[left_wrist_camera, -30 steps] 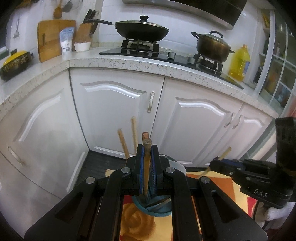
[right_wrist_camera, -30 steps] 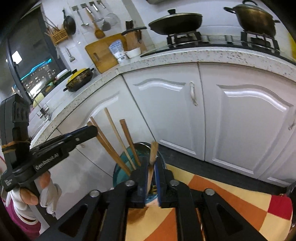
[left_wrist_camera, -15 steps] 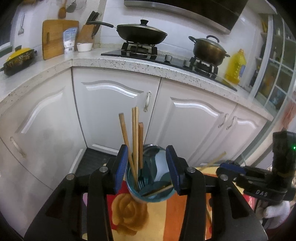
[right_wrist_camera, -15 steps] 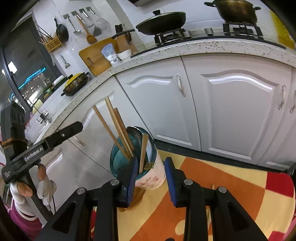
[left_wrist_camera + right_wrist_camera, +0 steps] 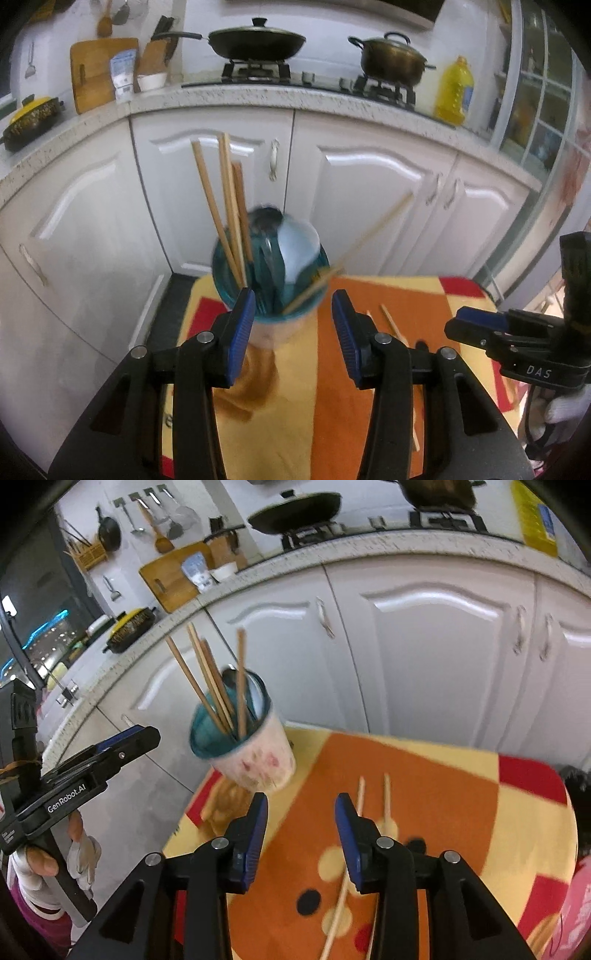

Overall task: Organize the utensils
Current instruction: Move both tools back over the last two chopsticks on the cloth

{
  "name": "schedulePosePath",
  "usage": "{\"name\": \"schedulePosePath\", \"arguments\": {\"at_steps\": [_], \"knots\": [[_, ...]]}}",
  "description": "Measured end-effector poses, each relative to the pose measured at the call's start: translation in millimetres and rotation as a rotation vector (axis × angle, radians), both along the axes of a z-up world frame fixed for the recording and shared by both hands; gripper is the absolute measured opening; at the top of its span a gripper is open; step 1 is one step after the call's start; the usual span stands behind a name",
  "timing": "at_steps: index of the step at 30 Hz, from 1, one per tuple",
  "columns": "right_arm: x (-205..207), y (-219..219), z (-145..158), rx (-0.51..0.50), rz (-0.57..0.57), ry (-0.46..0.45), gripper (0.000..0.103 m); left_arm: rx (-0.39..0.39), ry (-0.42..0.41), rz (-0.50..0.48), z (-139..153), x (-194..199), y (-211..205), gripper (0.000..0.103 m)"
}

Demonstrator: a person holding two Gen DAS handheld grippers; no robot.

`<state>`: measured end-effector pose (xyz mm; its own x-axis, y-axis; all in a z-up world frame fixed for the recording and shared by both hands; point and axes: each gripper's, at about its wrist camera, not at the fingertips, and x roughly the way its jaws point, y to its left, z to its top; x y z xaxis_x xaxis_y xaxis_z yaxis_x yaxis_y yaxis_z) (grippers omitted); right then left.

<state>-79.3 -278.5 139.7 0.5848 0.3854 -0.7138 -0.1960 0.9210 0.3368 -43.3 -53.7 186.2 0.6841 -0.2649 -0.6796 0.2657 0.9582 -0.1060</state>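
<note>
A cup with a teal inside stands on the orange and yellow cloth; it also shows in the right wrist view. It holds several wooden chopsticks, a white spoon and dark utensils. My left gripper is open and empty, just short of the cup. My right gripper is open and empty, to the right of the cup. Two chopsticks lie on the cloth ahead of it, also seen in the left wrist view.
White cabinet doors stand close behind the cloth-covered surface. Above them, the speckled counter carries a wok, a pot, an oil bottle and a cutting board. The cloth's far edge drops toward the floor.
Both grippers opened, letting their chopsticks drop into the cup, then pulled back from it. The right gripper has shifted right, toward the two loose chopsticks.
</note>
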Motion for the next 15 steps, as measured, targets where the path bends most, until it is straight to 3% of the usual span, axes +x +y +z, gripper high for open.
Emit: {"name": "schedulePosePath", "arguments": {"at_steps": [15], "knots": [[-25.1,-22.6,-34.1,-0.042,-0.065,0.073,0.037,0.017,0.079,-0.043,-36.8,-19.8,-34.2,0.043]]}}
